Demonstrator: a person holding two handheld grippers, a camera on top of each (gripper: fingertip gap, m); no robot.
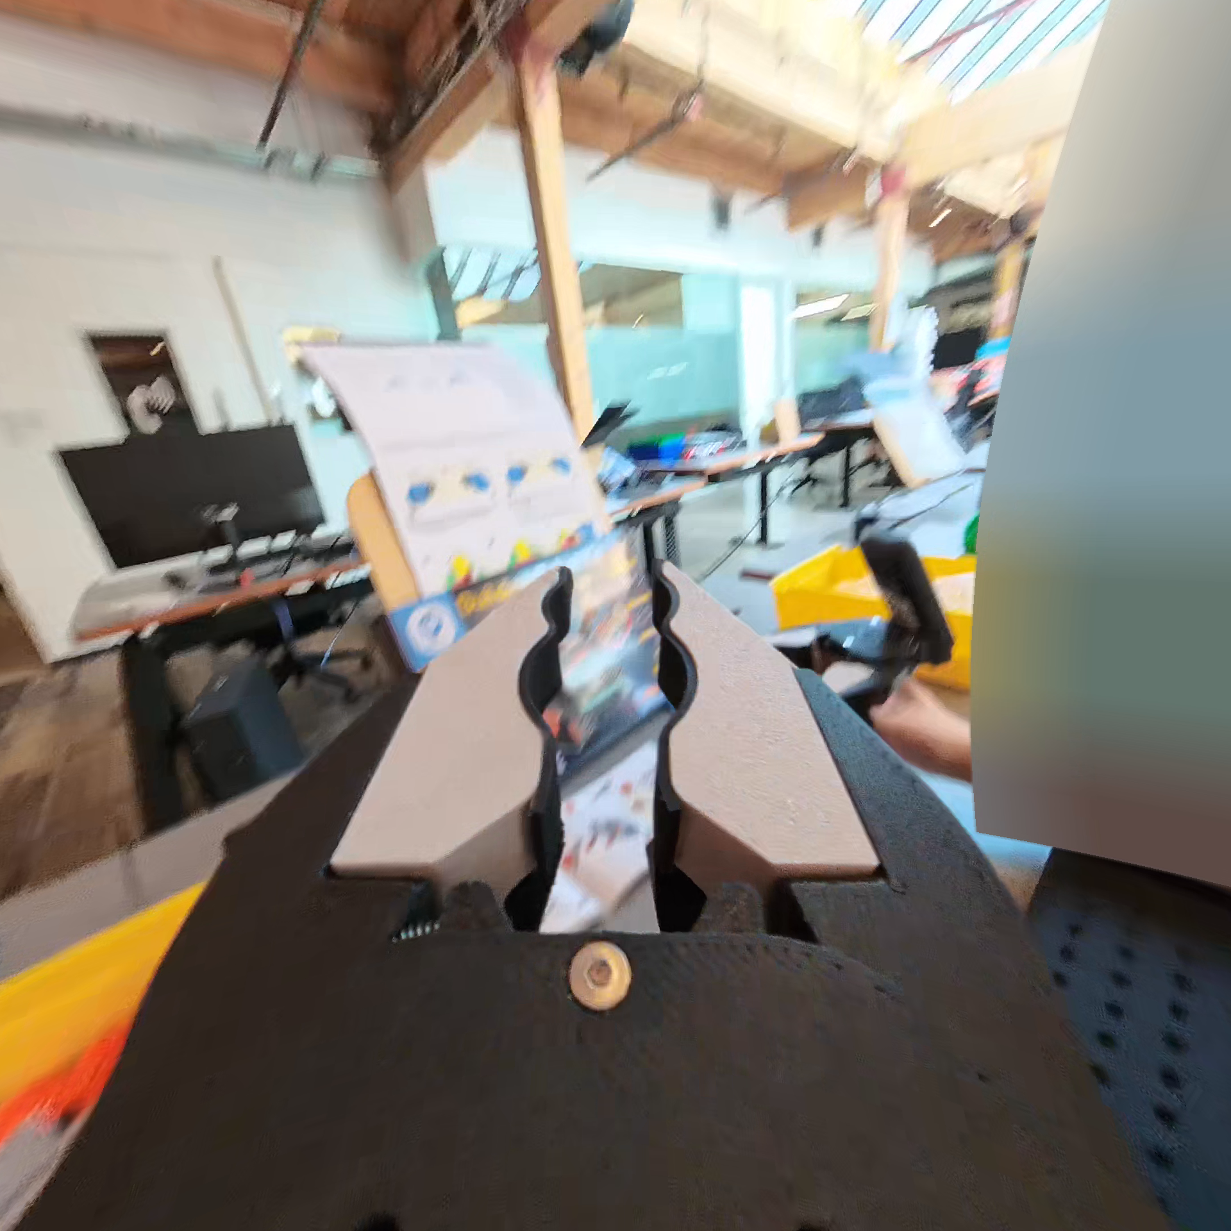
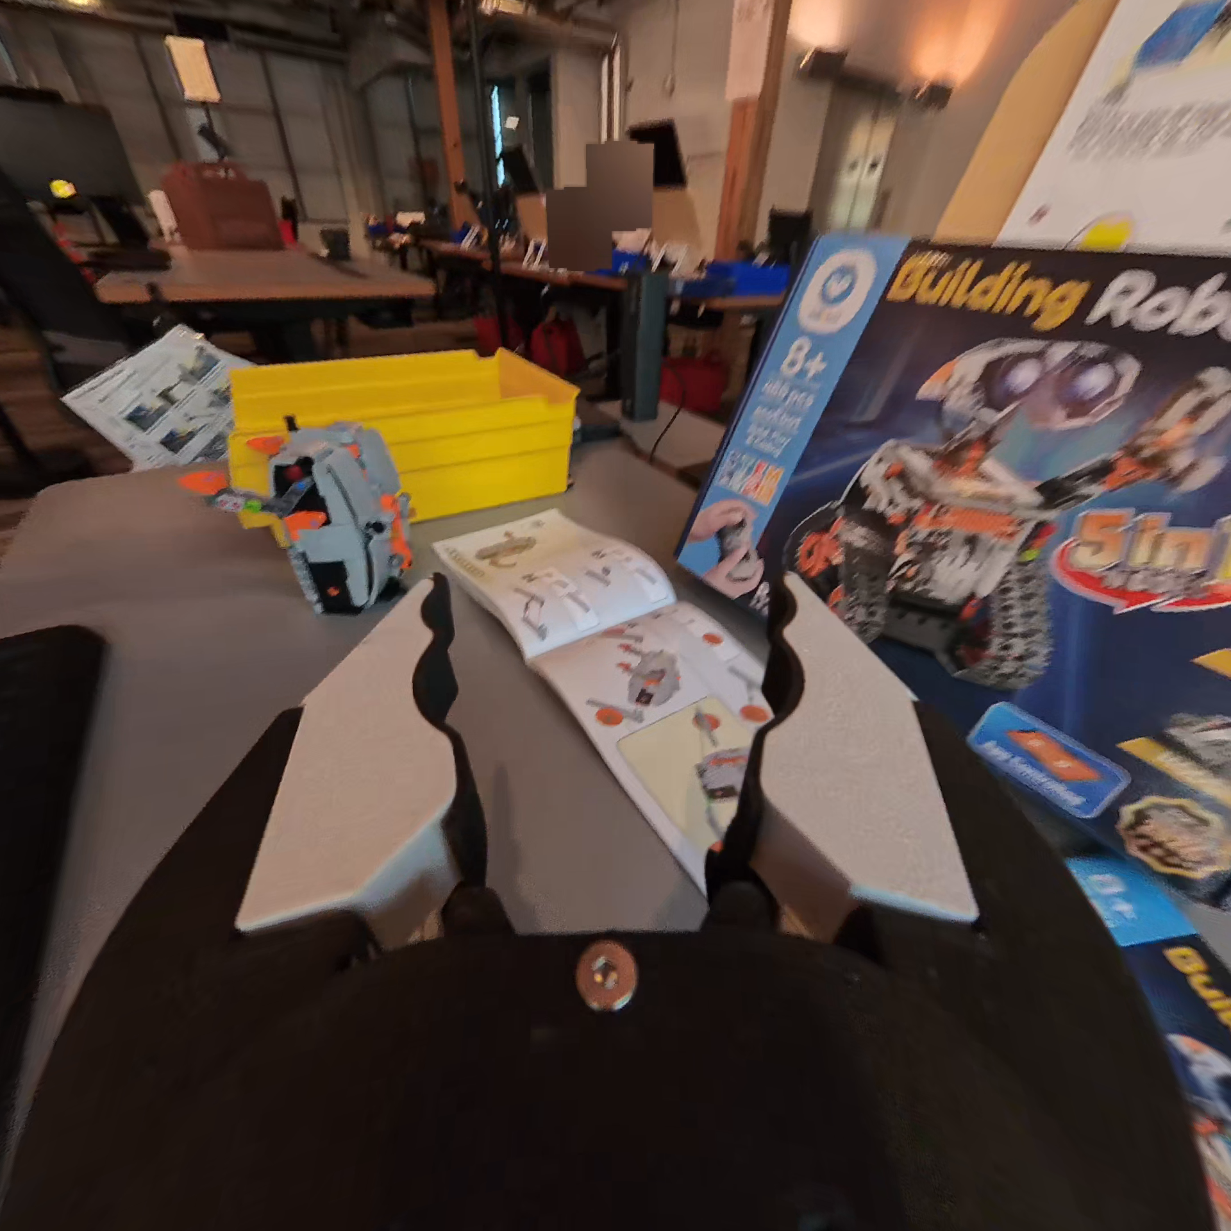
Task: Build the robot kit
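Note:
My right gripper (image 2: 611, 586) is wide open and empty, low over a grey table (image 2: 166, 633). Between its fingers lies an open instruction booklet (image 2: 599, 639). A grey and orange toy robot model (image 2: 333, 519) stands ahead to the left, in front of a yellow bin (image 2: 426, 426). A dark blue kit box (image 2: 966, 499) stands upright to the right. My left gripper (image 1: 611, 579) is raised and empty, its jaws a narrow gap apart. It points at the same box (image 1: 599, 633), with the booklet (image 1: 599, 832) below. The view is blurred.
A printed sheet (image 1: 466, 453) leans on a board behind the box. The other gripper (image 1: 906, 613) and a hand (image 1: 926, 733) show by a yellow bin (image 1: 832, 586). Another printed sheet (image 2: 153, 400) lies left of the bin. A black object (image 2: 40, 733) sits at the table's left. My hands' fingertips stand some 30 centimeters from each other.

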